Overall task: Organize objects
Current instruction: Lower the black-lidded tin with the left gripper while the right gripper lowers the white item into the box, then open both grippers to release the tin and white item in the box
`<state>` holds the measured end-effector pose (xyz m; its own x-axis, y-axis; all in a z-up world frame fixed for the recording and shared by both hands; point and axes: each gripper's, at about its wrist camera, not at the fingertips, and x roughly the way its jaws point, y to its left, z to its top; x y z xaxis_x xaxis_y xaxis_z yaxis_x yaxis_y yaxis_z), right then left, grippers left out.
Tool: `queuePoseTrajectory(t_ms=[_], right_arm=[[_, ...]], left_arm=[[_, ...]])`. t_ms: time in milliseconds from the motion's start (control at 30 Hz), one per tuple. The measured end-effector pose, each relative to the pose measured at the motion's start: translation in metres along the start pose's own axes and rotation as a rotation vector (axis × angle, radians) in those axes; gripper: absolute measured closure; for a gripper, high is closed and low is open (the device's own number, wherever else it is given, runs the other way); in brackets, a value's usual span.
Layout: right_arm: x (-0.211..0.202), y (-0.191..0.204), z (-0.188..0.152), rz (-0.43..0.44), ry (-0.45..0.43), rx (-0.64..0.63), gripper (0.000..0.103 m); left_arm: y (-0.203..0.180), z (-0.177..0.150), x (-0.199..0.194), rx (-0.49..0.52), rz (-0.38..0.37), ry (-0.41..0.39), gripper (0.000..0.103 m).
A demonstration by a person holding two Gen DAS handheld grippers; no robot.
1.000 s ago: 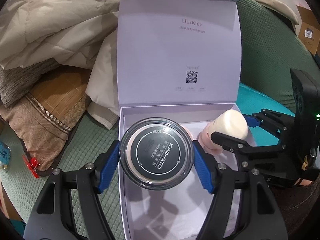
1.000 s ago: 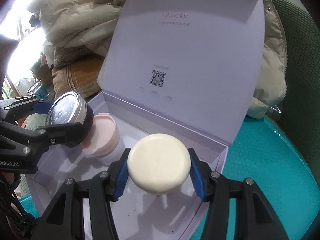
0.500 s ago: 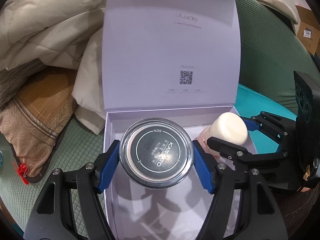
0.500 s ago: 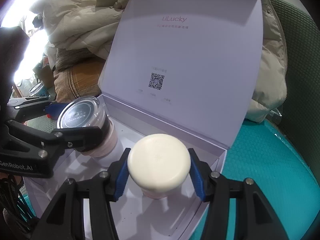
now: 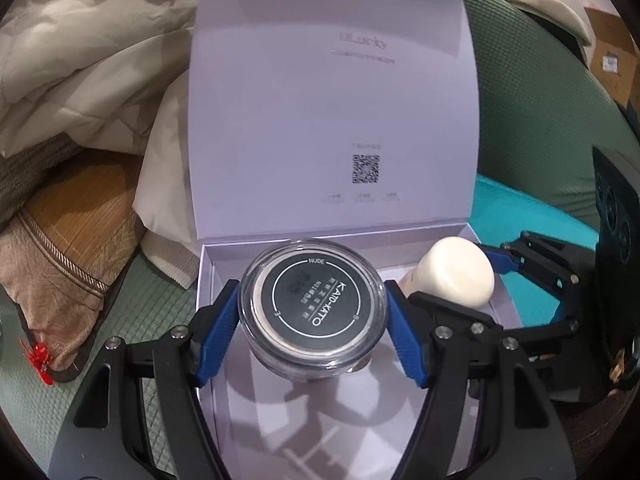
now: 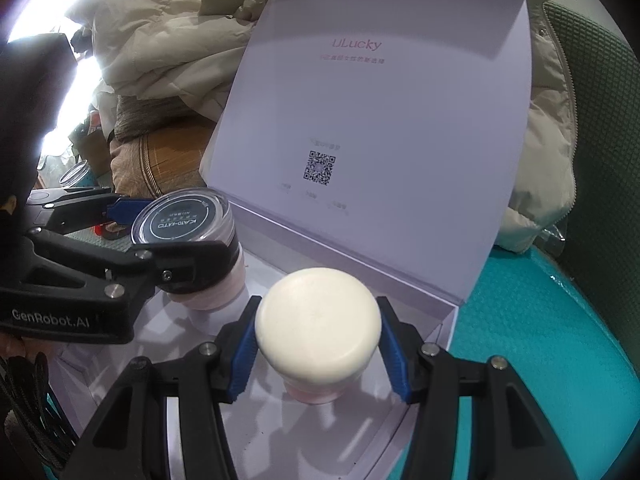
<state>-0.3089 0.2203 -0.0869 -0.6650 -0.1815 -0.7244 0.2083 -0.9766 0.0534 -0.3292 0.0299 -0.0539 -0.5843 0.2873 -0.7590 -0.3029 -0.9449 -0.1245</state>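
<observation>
Two grippers, each clamped on a jar over the same open gift box. Left gripper (image 5: 313, 320) has its blue pads pressed on both sides of a clear-lidded jar (image 5: 313, 307) with a black "KATO-KATO" / "NUDE" label; pinkish body below the lid shows in the right wrist view (image 6: 182, 227). Right gripper (image 6: 318, 352) pinches a jar with a cream-white domed cap (image 6: 318, 320) and pink base, pads tight against the cap sides. Both jars sit inside the white box tray (image 5: 224, 400), KATO-KATO jar toward the left side, cream-capped jar (image 5: 458, 278) toward the right, side by side, not touching. Cannot tell if either base rests on the tray floor or hangs just above it. Box lid (image 6: 384, 152) stands upright behind them, "uLucky" print and a QR code on its inner face. Box rests on a teal mat (image 6: 528, 320) and green quilted cover (image 5: 152, 304). Behind: cream puffer jacket (image 6: 168, 36), tan bamboo-pattern pillow (image 5: 68, 224), another clear jar (image 6: 76, 174) far left, small red object (image 5: 40, 362) on the green cover.
</observation>
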Motion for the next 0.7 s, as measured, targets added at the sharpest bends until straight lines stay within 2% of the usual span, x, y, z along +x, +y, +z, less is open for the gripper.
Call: queuePoseTrajectory(t_ms=[333, 433, 600, 700], right_arm=[[-0.003, -0.002, 0.001, 0.004, 0.004, 0.003, 0.047], [-0.001, -0.001, 0.002, -0.003, 0.018, 0.004, 0.040], [-0.004, -0.001, 0.001, -0.017, 0.009, 0.013, 0.036], [-0.007, 0.001, 0.002, -0.035, 0.008, 0.014, 0.030]], left_arm=[[-0.001, -0.001, -0.002, -0.004, 0.009, 0.004, 0.034], [-0.002, -0.001, -0.002, -0.006, 0.012, 0.007, 0.034], [-0.006, -0.001, -0.006, 0.014, 0.039, 0.005, 0.033], [-0.005, -0.001, -0.010, 0.009, 0.047, 0.001, 0.033]])
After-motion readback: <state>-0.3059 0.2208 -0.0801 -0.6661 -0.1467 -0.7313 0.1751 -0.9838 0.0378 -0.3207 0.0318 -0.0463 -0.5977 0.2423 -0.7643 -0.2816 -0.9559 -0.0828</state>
